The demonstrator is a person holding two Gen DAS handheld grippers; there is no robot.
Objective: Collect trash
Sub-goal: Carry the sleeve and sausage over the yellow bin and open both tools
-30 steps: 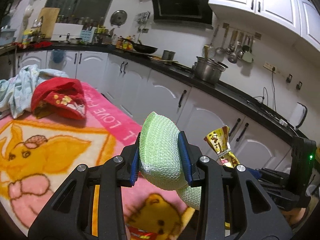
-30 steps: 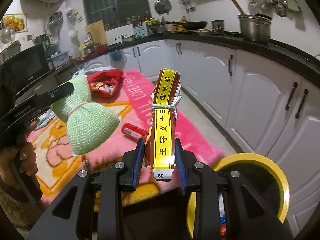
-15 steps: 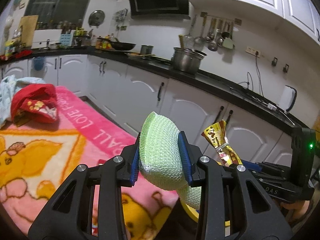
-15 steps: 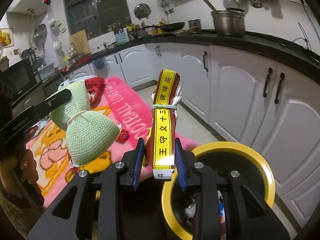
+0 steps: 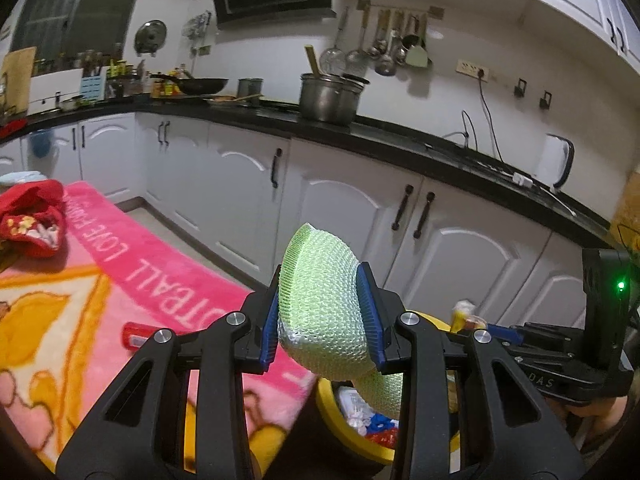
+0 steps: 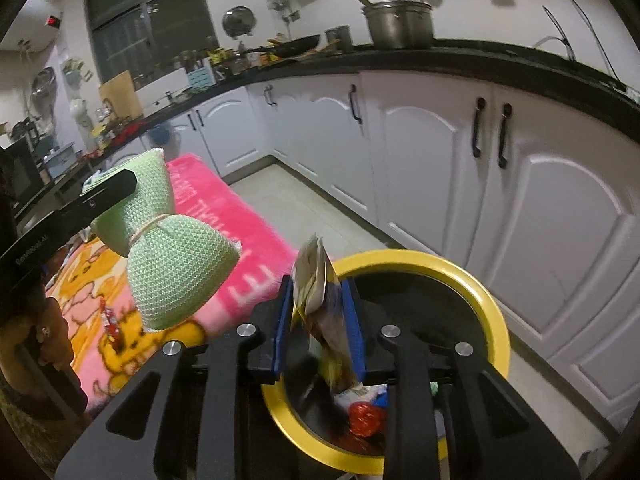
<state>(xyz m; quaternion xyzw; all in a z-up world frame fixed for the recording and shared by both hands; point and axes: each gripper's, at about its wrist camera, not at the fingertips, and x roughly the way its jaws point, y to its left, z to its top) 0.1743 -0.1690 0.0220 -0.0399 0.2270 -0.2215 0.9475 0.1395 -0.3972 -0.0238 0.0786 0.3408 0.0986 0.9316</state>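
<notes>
Trash is in both tools, and more lies in the yellow-rimmed bin (image 6: 496, 320). In the right wrist view the right tool (image 6: 318, 328) fills the lower middle of the frame. Its blue pads (image 6: 280, 332) stand narrowly apart with a crumpled snack wrapper (image 6: 320, 304) pinched between them. The jaws have just been closing on it. The wrapper is blurred and leans to the left, its top above the pads and its lower end hanging over the bin's dark mouth. Red, white and blue scraps (image 6: 364, 420) lie at the bottom of the bin.

In the left wrist view the left tool (image 5: 322, 312) occupies the lower centre. Its pads press on one lobe of a green mesh bundle (image 5: 324, 340), which is tied at the waist like a bow. The other lobe hangs below the pads, in front of the bin's rim at lower centre. The right tool shows at the right edge of that view, level with the bin.

A pink cartoon blanket (image 5: 80, 300) fills the lower left, with a small red packet (image 5: 134, 334) lying on it near the left tool. A red cloth (image 5: 32, 220) sits at the far left edge. White cabinets (image 5: 460, 260) run behind, under a black worktop (image 5: 400, 136) that carries a steel pot (image 5: 328, 96). A hand (image 6: 48, 340) grips the left tool's handle at the lower left of the right wrist view.
</notes>
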